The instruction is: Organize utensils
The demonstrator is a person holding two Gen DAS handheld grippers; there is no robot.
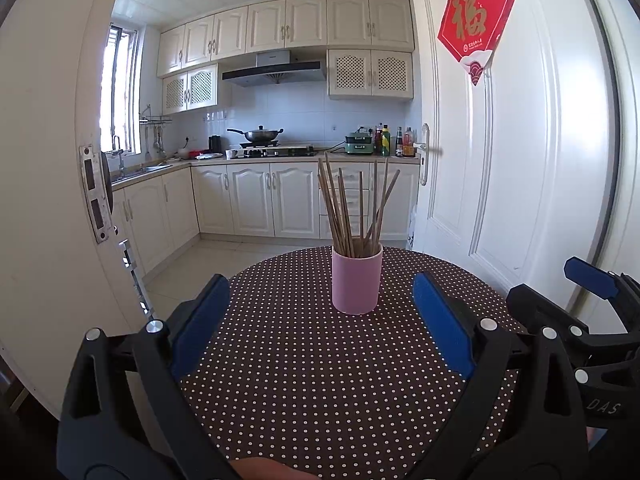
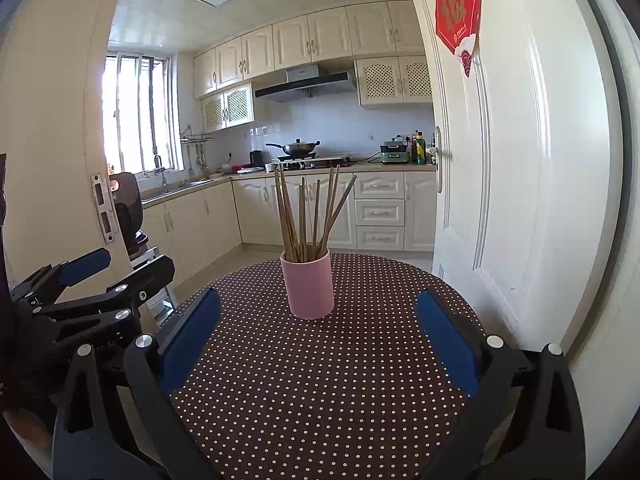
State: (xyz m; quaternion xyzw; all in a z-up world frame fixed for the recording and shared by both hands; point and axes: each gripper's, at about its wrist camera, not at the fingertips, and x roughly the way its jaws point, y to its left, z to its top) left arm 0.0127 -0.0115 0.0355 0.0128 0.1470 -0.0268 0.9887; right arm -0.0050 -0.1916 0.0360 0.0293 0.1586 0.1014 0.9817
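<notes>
A pink cup [image 1: 356,282] stands upright near the far edge of a round table [image 1: 304,380] with a brown polka-dot cloth. Several wooden chopsticks [image 1: 354,204] stand in it, fanned out. The cup [image 2: 308,286] and chopsticks [image 2: 310,216] also show in the right wrist view, on the same table [image 2: 320,392]. My left gripper [image 1: 320,312] is open and empty, short of the cup. My right gripper [image 2: 316,328] is open and empty, also short of the cup. The right gripper shows at the right edge of the left wrist view [image 1: 560,296]; the left gripper shows at the left of the right wrist view [image 2: 120,264].
A white door [image 1: 500,160] with a red paper sign [image 1: 474,20] stands open at the right of the table. A door frame [image 1: 60,200] is at the left. Beyond lies a kitchen with cabinets, a stove with a wok [image 1: 260,134] and bottles on the counter.
</notes>
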